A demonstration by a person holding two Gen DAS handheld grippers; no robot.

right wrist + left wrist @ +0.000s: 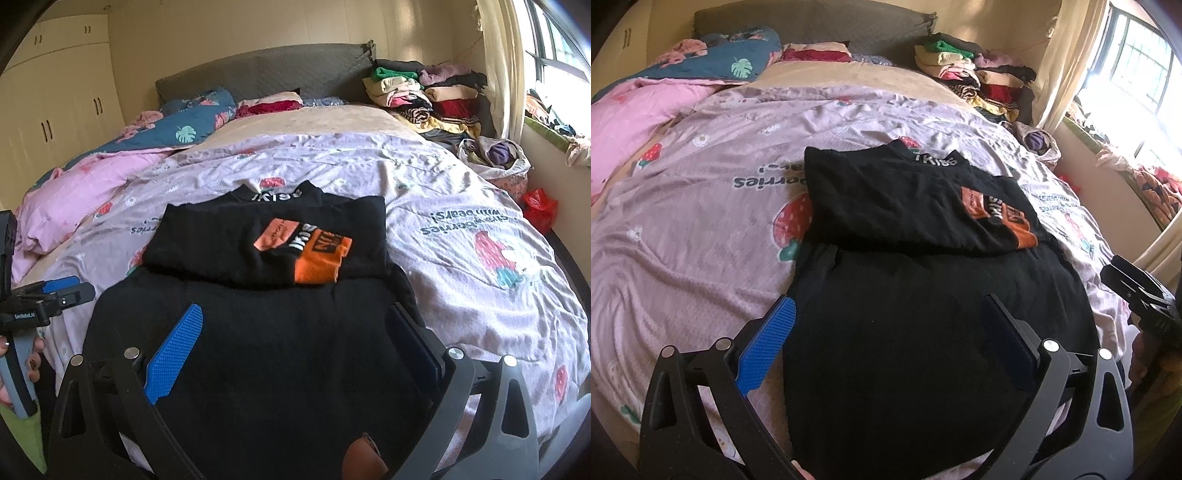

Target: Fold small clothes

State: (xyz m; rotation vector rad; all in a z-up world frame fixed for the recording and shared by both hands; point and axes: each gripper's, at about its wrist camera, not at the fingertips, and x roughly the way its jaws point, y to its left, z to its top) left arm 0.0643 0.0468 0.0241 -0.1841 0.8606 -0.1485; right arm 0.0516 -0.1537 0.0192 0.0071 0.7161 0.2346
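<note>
A black top (905, 332) lies flat on the lilac strawberry-print bedsheet (701, 229), collar with white lettering (936, 158) at the far end. Its upper part is folded in, with an orange patch (997, 218) showing on a folded sleeve. My left gripper (888, 306) hovers open over the near left part of the top, its blue pads wide apart and holding nothing. My right gripper (295, 310) is likewise open over the top (277, 350), just short of the orange patch (314, 251). Each gripper shows at the other view's edge: right gripper (1137, 291), left gripper (62, 295).
Stacks of folded clothes (424, 92) sit at the bed's far right corner, beside a loose laundry heap (495, 155). Pink and blue quilts (635, 110) are bunched at the far left. A red bag (539, 208) lies on the floor under the window, and a wardrobe (55, 92) stands at left.
</note>
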